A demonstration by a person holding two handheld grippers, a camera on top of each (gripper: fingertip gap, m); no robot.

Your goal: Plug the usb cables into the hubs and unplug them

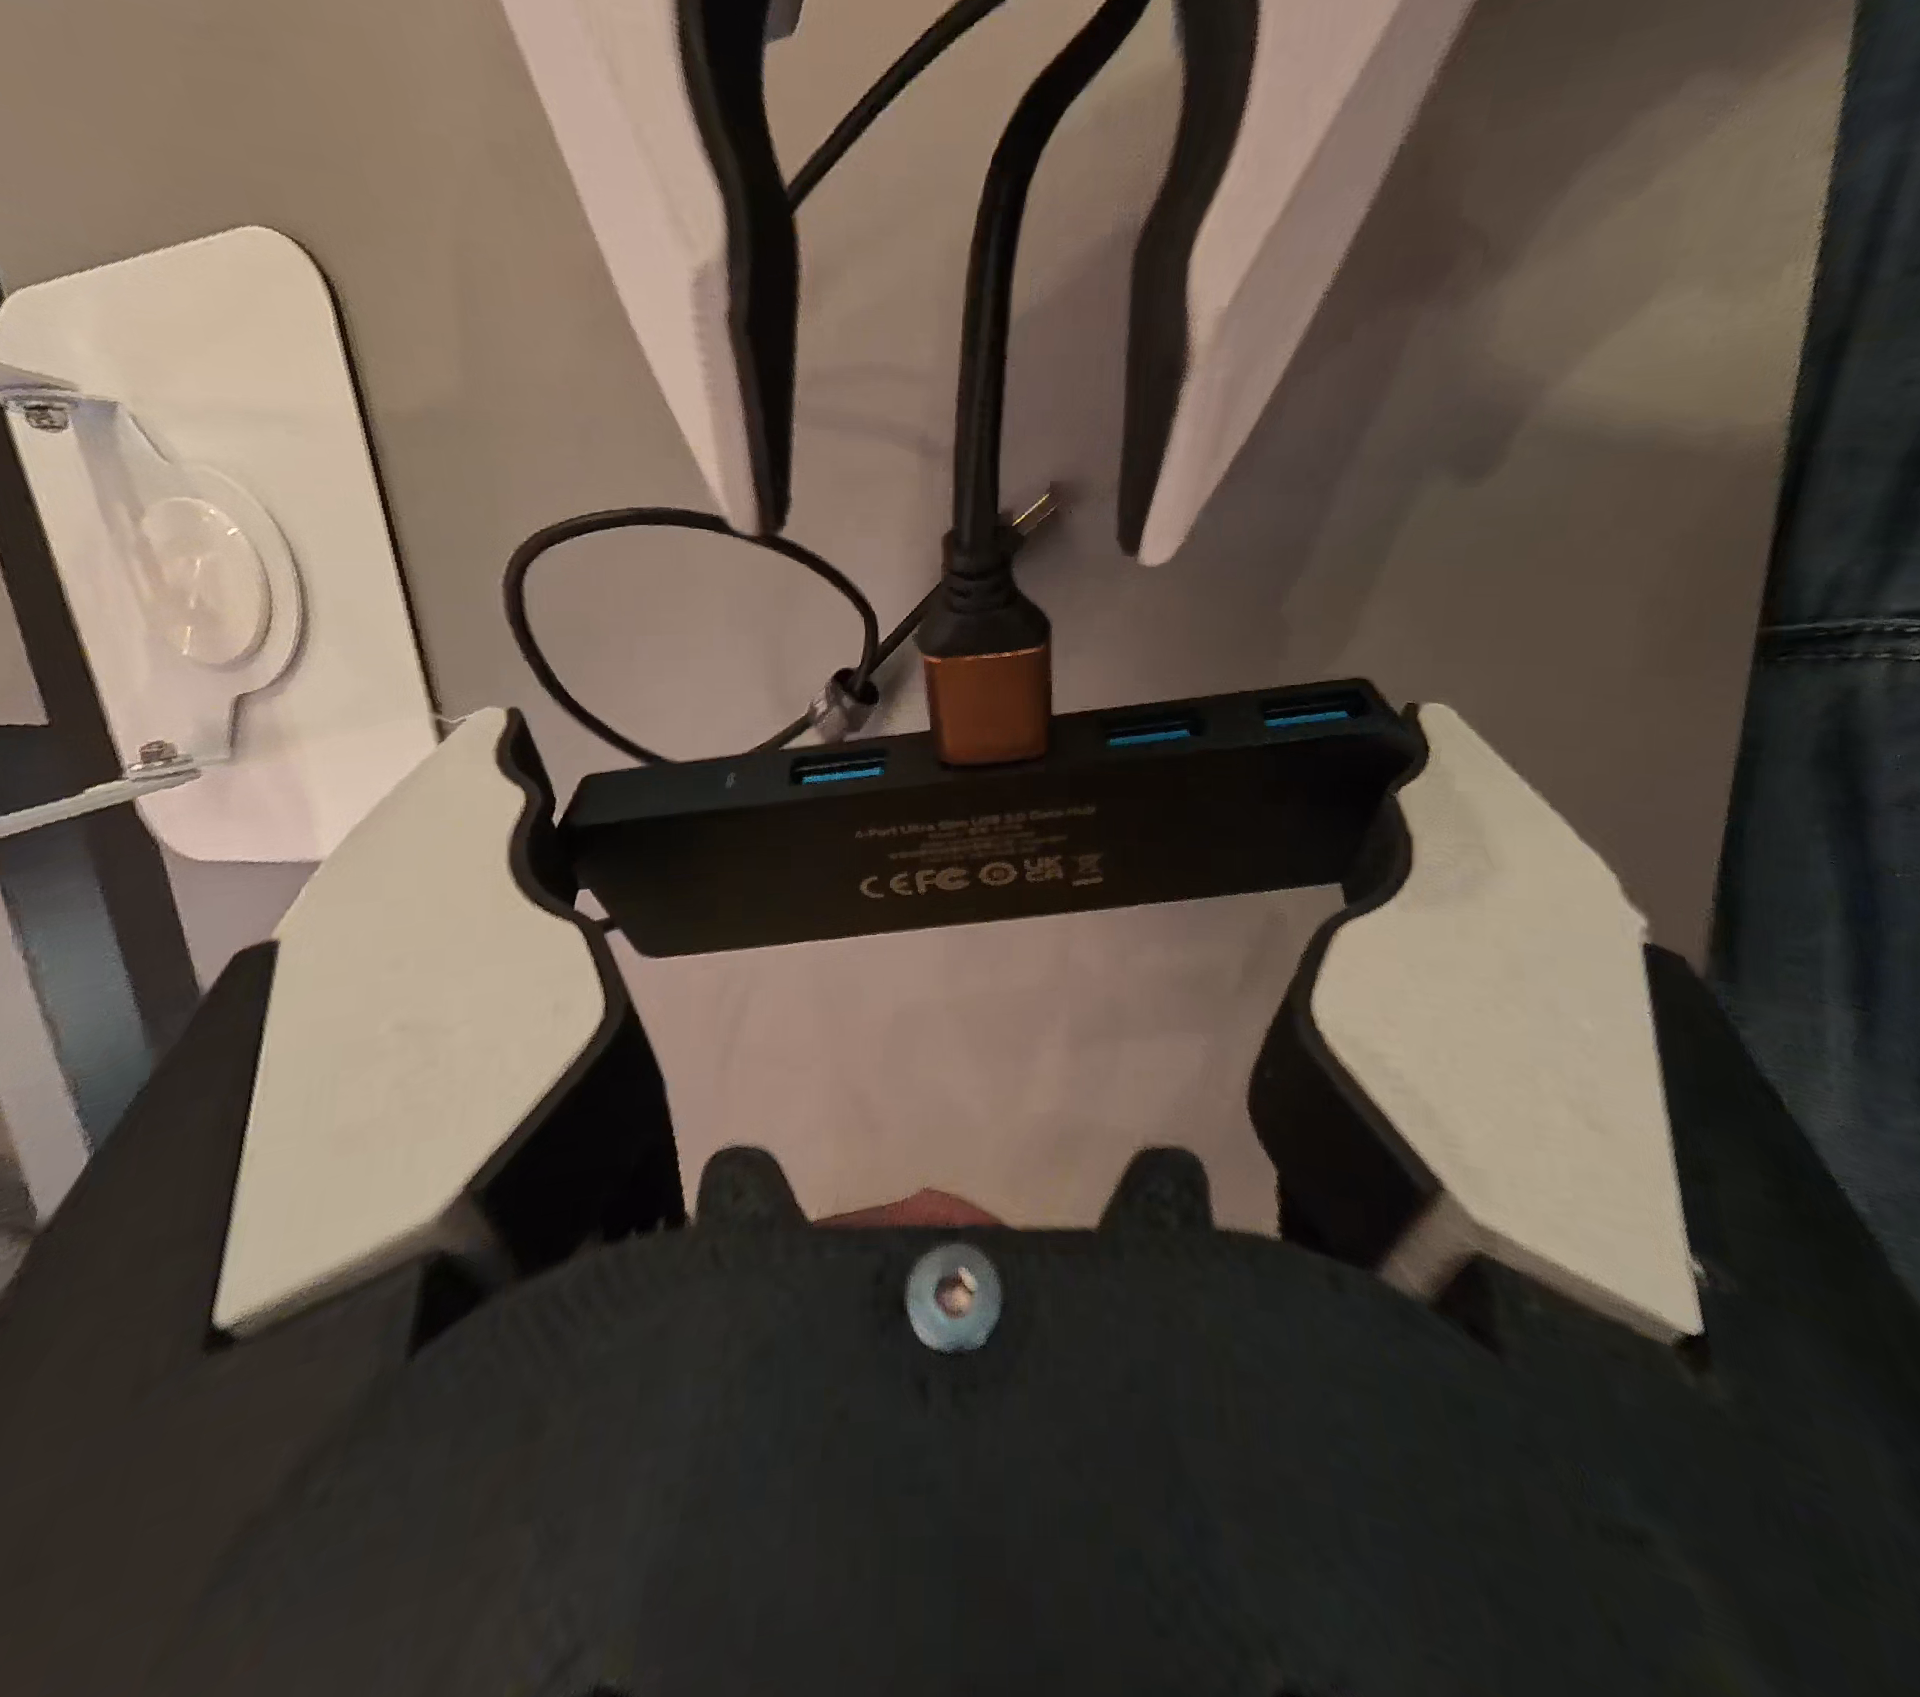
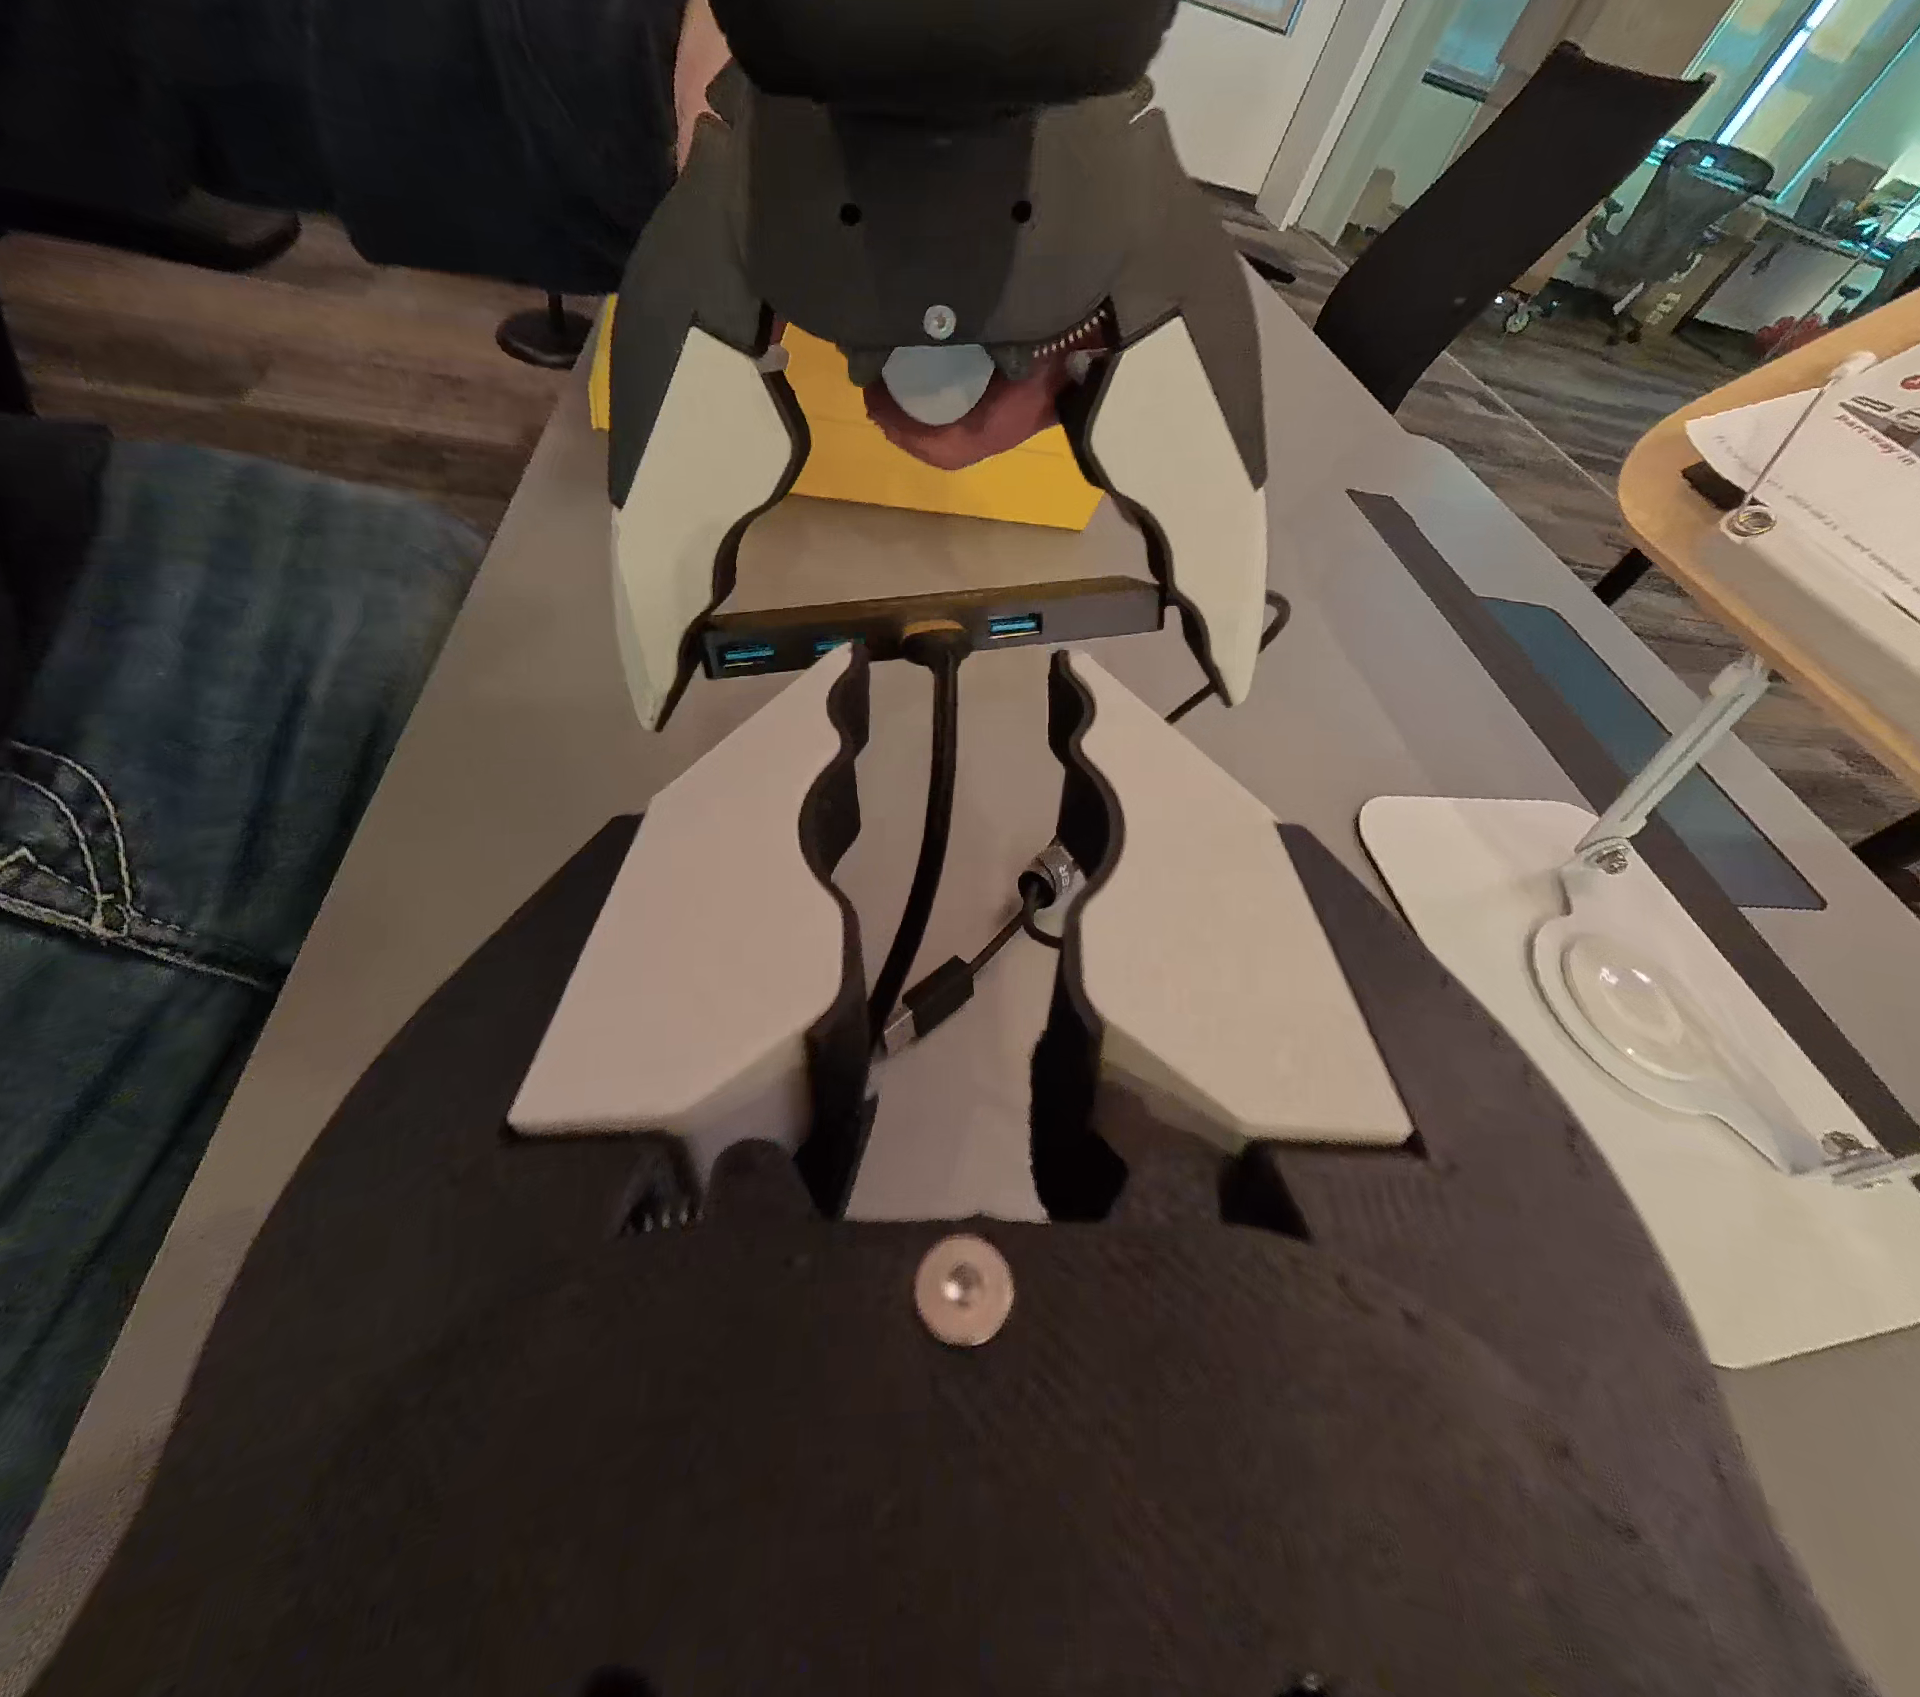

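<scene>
Above the surface (image 2: 1403, 442), left tongs (image 1: 977, 826) clamp the hub (image 1: 987, 847) by its ends, crosswise, while right tongs (image 2: 961, 671), parted, straddle the cable (image 2: 935, 774) just behind its seated plug (image 1: 987, 702).

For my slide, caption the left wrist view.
Left gripper clamps a black hub; an orange-collared plug sits in it.

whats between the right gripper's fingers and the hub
In the right wrist view, the black cable runs between the open right gripper fingers up to its gold plug, seated in the hub. A loose connector also lies there.
</scene>
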